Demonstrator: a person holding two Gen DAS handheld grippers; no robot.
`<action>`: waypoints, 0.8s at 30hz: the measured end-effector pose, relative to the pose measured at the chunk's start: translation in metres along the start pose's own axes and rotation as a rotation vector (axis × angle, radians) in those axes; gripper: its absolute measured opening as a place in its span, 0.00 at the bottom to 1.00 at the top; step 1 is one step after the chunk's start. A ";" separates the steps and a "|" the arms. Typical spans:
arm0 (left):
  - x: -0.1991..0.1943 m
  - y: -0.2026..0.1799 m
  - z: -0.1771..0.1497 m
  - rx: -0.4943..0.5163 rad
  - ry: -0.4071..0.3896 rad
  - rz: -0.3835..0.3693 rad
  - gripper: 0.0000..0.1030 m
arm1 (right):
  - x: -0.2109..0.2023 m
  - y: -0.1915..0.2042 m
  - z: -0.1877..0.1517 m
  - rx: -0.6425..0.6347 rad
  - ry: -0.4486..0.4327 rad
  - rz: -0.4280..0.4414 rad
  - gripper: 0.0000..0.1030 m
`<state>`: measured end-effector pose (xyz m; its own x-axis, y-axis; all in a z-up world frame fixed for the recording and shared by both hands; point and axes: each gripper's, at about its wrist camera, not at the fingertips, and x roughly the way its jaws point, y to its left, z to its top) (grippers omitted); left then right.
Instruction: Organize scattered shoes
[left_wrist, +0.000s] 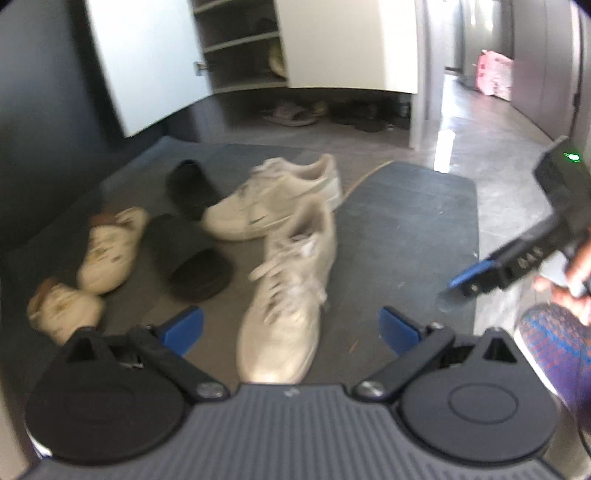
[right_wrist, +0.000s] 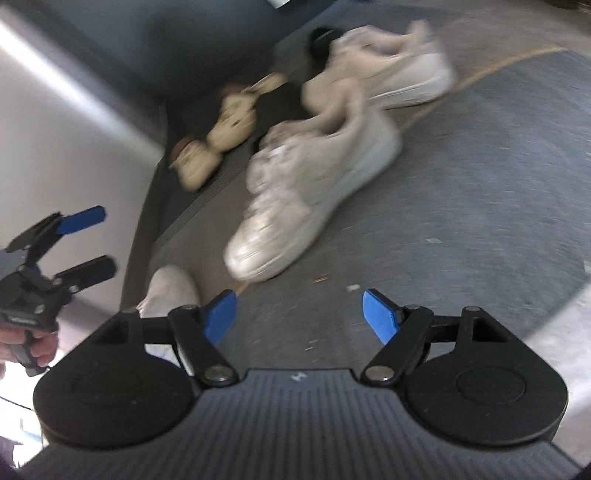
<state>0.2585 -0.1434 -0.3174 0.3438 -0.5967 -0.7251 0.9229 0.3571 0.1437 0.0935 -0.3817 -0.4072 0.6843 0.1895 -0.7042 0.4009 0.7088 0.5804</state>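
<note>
Both the left gripper (left_wrist: 291, 326) and right gripper (right_wrist: 299, 314) hung released and empty above the dark mat (left_wrist: 417, 221), apparently lining up on the near white sneaker (left_wrist: 291, 291) among scattered shoes, the open shoe cabinet (left_wrist: 243, 48) standing far behind.

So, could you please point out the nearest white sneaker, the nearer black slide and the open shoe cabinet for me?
nearest white sneaker (left_wrist: 284, 314): left wrist view, on its laced upper.
nearer black slide (left_wrist: 192, 254): left wrist view, on its broad strap.
open shoe cabinet (left_wrist: 240, 44): left wrist view, on a shelf edge inside.
</note>
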 end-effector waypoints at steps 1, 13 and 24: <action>0.017 -0.001 0.002 0.003 0.004 -0.002 0.99 | -0.002 -0.007 0.000 0.028 -0.003 -0.011 0.76; 0.166 0.027 0.005 -0.009 0.108 -0.051 0.98 | 0.003 -0.051 0.010 0.114 0.009 -0.096 0.75; 0.200 0.025 0.000 -0.027 0.094 -0.102 0.91 | 0.024 -0.062 0.017 0.154 0.027 -0.128 0.75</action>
<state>0.3504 -0.2533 -0.4589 0.2295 -0.5618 -0.7948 0.9468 0.3182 0.0485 0.0958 -0.4325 -0.4530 0.6064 0.1243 -0.7854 0.5729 0.6166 0.5399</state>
